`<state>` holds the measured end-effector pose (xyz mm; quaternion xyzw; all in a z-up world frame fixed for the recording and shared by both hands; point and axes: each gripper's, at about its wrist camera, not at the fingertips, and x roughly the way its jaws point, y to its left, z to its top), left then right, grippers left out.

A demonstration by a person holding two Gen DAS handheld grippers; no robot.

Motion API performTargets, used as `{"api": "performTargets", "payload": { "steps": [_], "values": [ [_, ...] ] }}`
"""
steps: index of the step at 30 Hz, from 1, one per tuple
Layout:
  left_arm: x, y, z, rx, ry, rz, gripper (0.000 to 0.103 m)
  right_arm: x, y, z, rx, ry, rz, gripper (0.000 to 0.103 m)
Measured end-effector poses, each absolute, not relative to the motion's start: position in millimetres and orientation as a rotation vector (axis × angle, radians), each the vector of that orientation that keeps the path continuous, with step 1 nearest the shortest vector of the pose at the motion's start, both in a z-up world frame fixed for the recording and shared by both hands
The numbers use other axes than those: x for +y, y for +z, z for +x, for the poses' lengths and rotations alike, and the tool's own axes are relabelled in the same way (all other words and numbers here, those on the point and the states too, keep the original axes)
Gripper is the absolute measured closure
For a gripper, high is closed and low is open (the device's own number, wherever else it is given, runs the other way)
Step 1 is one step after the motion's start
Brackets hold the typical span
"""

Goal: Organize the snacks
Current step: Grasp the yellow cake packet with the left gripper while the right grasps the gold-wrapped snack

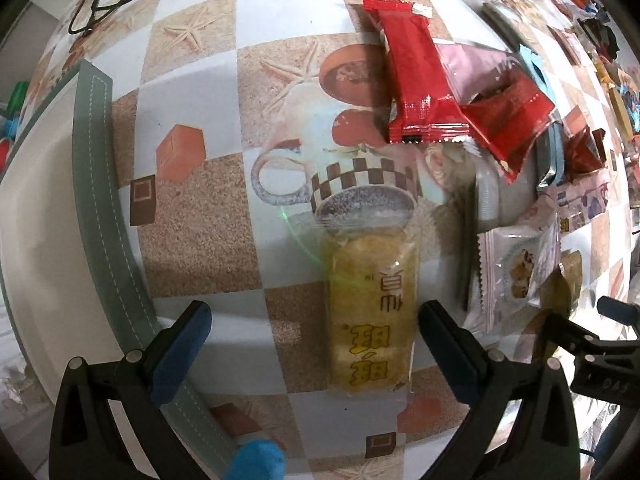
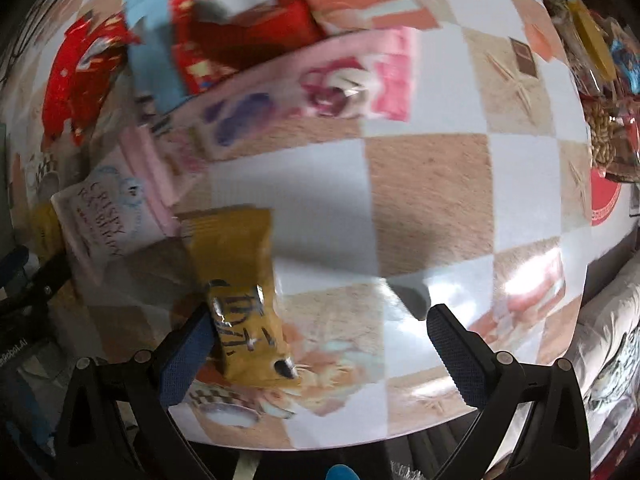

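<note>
In the left wrist view my left gripper (image 1: 314,342) is open over the table, and a clear-wrapped yellow cake snack (image 1: 370,312) lies between its fingers, close to the right one. A pile of red packets (image 1: 424,76) lies beyond it. In the right wrist view my right gripper (image 2: 320,344) is open; a mustard-yellow snack packet (image 2: 240,292) lies against its left finger (image 2: 186,356). A white "Crispy" packet (image 2: 108,220) and a pink packet (image 2: 304,96) lie further off.
A white bin with a grey-green stitched rim (image 1: 100,184) stands at the left in the left wrist view. More snacks (image 1: 516,264) crowd the right side. A bag of nuts (image 2: 604,136) and other packets sit at the table's far right. The table edge runs along the bottom.
</note>
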<state>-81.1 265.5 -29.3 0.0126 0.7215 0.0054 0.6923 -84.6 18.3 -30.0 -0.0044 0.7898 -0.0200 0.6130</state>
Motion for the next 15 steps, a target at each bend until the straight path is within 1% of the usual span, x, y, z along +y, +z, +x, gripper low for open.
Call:
{"api": "performTargets", "payload": {
  "steps": [3, 5, 10, 11, 12, 14, 15],
  "values": [
    [269, -27, -90, 1.607, 0.016, 0.024, 0.0, 7, -22, -84, 1.825, -0.028, 0.039, 0.0],
    [261, -27, -73, 1.632, 0.015, 0.014, 0.0, 5, -20, -82, 1.822, -0.027, 0.054, 0.0],
    [252, -27, -60, 1.709, 0.016, 0.009, 0.0, 15, -25, -68, 1.814, -0.028, 0.033, 0.001],
    [251, -27, -58, 1.716, 0.01, 0.011, 0.0, 23, -25, -66, 1.814, -0.027, 0.028, 0.006],
    [250, -27, -58, 1.721, 0.003, 0.014, 0.001, 28, -24, -64, 1.804, -0.025, 0.016, 0.01],
    [247, -24, -58, 1.712, -0.007, 0.019, 0.009, 54, -27, -59, 1.79, -0.012, 0.004, 0.029],
    [244, -21, -59, 1.705, -0.012, 0.024, 0.011, 56, -25, -59, 1.788, -0.006, -0.001, 0.035]
  ]
}}
